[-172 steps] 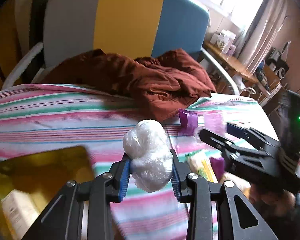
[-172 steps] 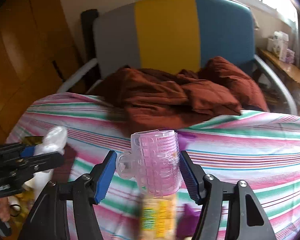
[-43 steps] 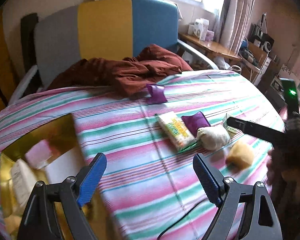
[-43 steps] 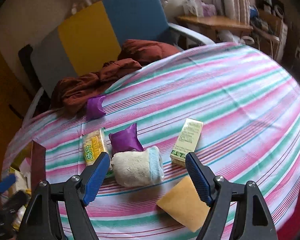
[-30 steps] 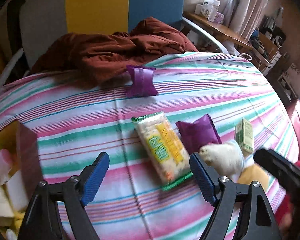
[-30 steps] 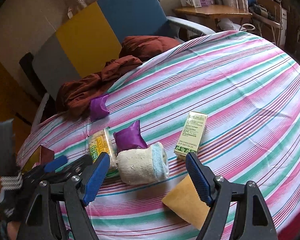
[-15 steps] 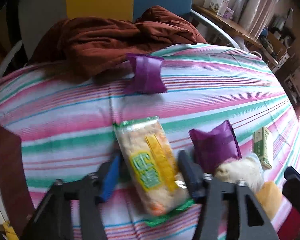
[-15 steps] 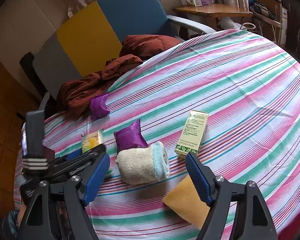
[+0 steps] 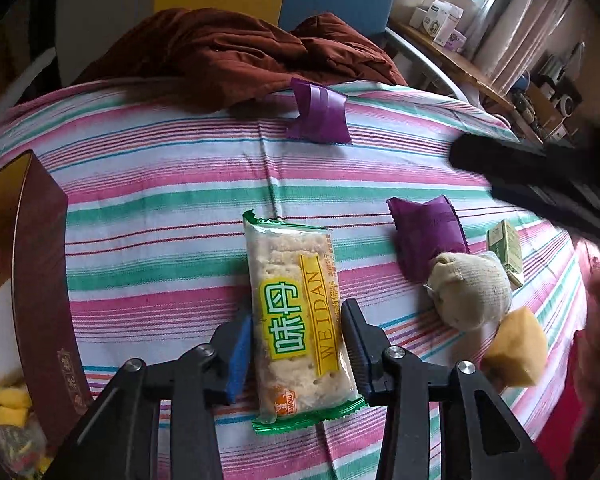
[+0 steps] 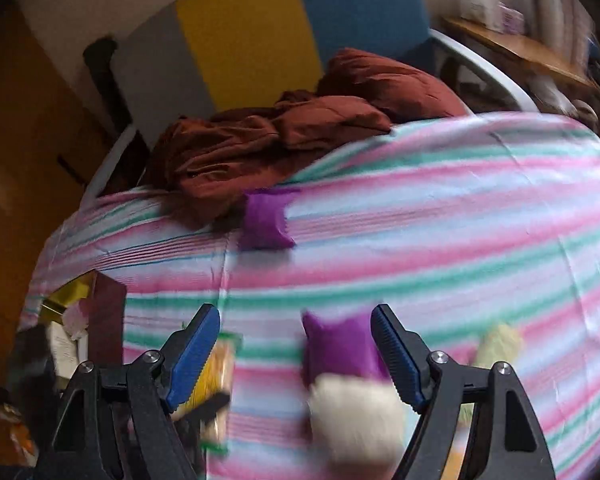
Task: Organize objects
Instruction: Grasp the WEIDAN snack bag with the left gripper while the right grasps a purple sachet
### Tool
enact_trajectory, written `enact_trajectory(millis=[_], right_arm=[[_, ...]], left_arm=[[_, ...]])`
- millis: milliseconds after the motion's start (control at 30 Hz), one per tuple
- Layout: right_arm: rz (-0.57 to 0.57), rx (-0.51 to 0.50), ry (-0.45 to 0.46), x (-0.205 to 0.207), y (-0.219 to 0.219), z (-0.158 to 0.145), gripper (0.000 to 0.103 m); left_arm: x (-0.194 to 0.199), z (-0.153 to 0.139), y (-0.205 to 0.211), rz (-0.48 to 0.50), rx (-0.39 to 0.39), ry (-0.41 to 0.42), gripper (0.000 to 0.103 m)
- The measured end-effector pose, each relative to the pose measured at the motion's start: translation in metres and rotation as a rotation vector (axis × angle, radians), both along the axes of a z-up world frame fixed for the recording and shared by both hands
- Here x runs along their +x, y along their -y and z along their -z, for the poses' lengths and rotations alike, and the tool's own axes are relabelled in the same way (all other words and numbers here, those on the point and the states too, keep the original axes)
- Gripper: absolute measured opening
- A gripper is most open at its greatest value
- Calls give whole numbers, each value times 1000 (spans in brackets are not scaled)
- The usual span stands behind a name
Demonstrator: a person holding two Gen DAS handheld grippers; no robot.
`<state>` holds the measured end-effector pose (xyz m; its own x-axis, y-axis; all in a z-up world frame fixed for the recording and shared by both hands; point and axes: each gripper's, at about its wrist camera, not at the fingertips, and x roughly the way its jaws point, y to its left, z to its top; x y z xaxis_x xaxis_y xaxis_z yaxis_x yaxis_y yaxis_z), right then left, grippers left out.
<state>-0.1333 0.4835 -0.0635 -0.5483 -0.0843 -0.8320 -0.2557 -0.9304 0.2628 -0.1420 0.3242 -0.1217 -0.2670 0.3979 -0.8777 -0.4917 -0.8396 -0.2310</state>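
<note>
Left claw closing on the cracker packet, pads against both long edges, packet flat on the striped surface. Right claw spread wide, empty, above purple pouch.

pretty blurry, but the right gripper hangs wide open over the striped tablecloth, a purple packet and rolled sock between its jaws.
</note>
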Motion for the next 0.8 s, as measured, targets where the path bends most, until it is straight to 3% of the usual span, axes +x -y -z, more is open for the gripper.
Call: enact_trajectory(millis=[300, 367, 433, 467, 500, 800], right_arm=[[-56, 56, 74, -89, 18, 32, 76], [-48, 42, 87, -102, 17, 41, 69], [-55, 21, 116, -113, 15, 53, 39], [-56, 10, 128, -116, 15, 58, 39], [-57, 19, 112, -115, 15, 57, 33], [-41, -4, -15, -29, 14, -1, 33]], left_arm=[[-4, 0, 13, -14, 62, 43, 42], [-4, 0, 14, -18, 72, 47, 42], [-4, 0, 14, -20, 76, 48, 42], [-3, -1, 14, -19, 77, 47, 42], [-2, -1, 14, -16, 76, 44, 42], [10, -5, 12, 5, 64, -8, 39]])
